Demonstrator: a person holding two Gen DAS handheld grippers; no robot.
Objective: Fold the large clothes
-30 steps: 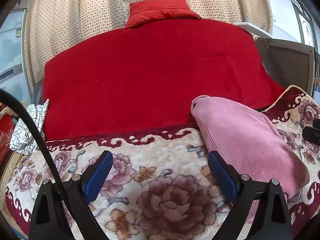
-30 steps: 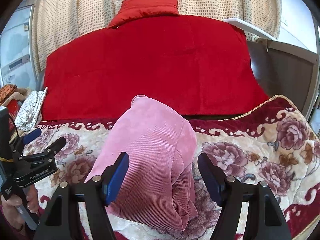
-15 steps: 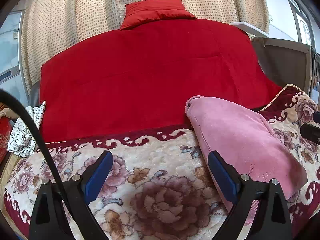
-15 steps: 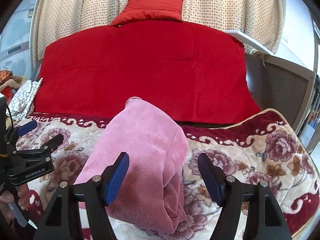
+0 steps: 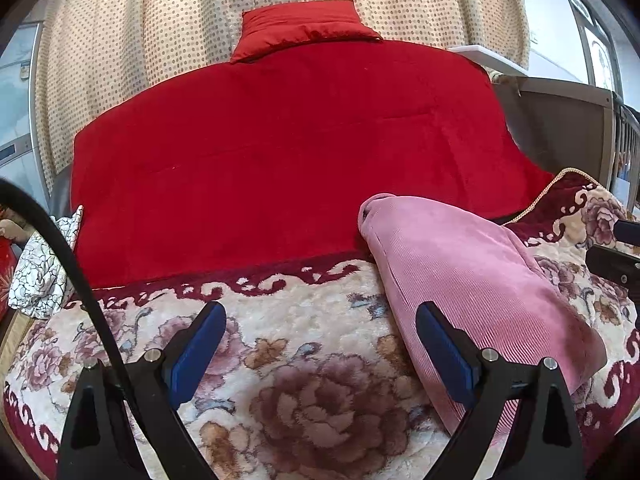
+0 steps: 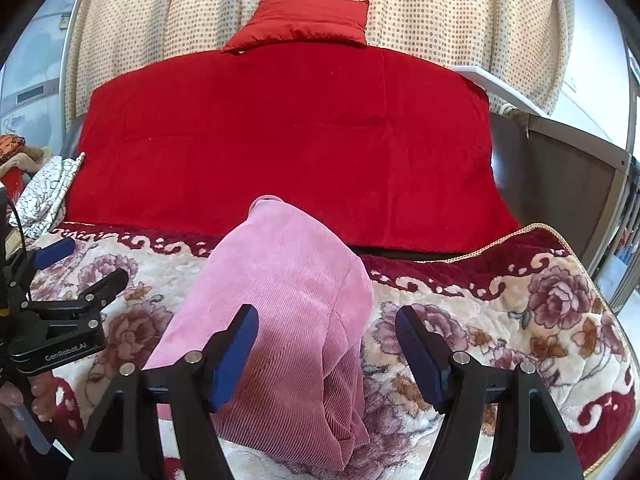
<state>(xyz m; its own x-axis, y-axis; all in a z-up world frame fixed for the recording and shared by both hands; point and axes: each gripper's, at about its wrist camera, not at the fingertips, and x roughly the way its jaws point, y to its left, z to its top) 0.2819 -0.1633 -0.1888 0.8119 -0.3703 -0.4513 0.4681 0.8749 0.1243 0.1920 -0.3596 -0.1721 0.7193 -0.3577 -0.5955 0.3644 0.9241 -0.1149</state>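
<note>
Bed covered by a floral plush blanket (image 6: 500,320), cream with maroon border. Behind it a red blanket (image 6: 280,140), with a red pillow (image 6: 304,20) at the far end against a dotted beige curtain (image 6: 440,12). Folded pink corduroy garment (image 6: 280,300) lies on the floral blanket. Right gripper (image 6: 326,344) spread wide over it, grasping nothing. Left gripper (image 5: 320,340) likewise released, beside the garment. Patterned white cloth (image 5: 36,272) at the bed's left edge.

The pink garment's (image 6: 280,312) near end is running behind the right tongs (image 6: 326,350); the left tongs (image 6: 76,264) are being cropped at the frame's edge, perhaps standing open.
</note>
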